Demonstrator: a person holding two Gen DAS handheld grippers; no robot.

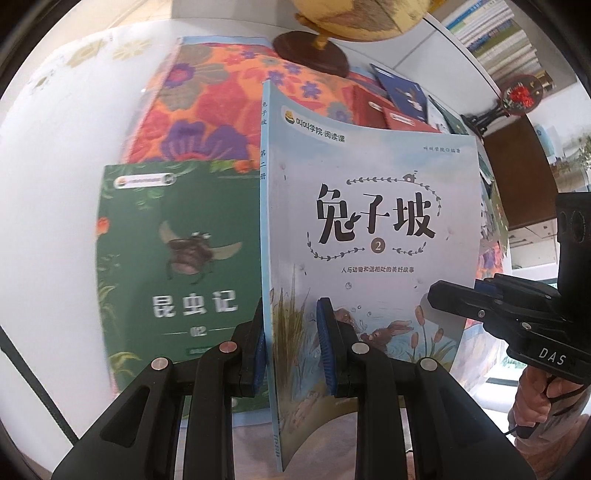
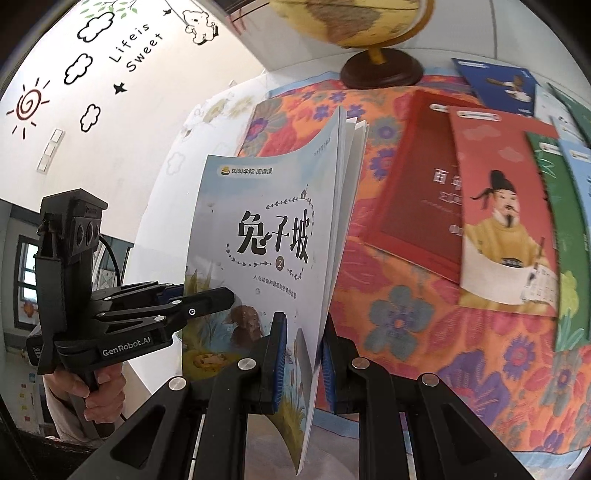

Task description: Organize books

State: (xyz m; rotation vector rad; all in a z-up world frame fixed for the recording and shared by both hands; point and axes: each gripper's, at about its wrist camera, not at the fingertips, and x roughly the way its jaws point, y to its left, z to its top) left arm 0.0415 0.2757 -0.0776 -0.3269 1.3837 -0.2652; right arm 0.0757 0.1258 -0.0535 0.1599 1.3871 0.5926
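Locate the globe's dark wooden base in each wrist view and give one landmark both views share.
Left wrist view: the globe base sits at top centre, at the far edge of the floral cloth.
Right wrist view: the globe base is at top, right of centre.
Shared landmark: the pale blue rabbit book, held upright.

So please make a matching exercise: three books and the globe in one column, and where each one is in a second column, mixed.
Things
1. pale blue rabbit book
2. green beetle book
3. red book with the robed man
4. globe

Places
A. standing at the far edge of the flowered cloth
B. lying flat on a white surface
C. held up by the left gripper and the right gripper
D. overlapping a darker red book

Pairs: 1-C, 2-B, 3-D, 4-A
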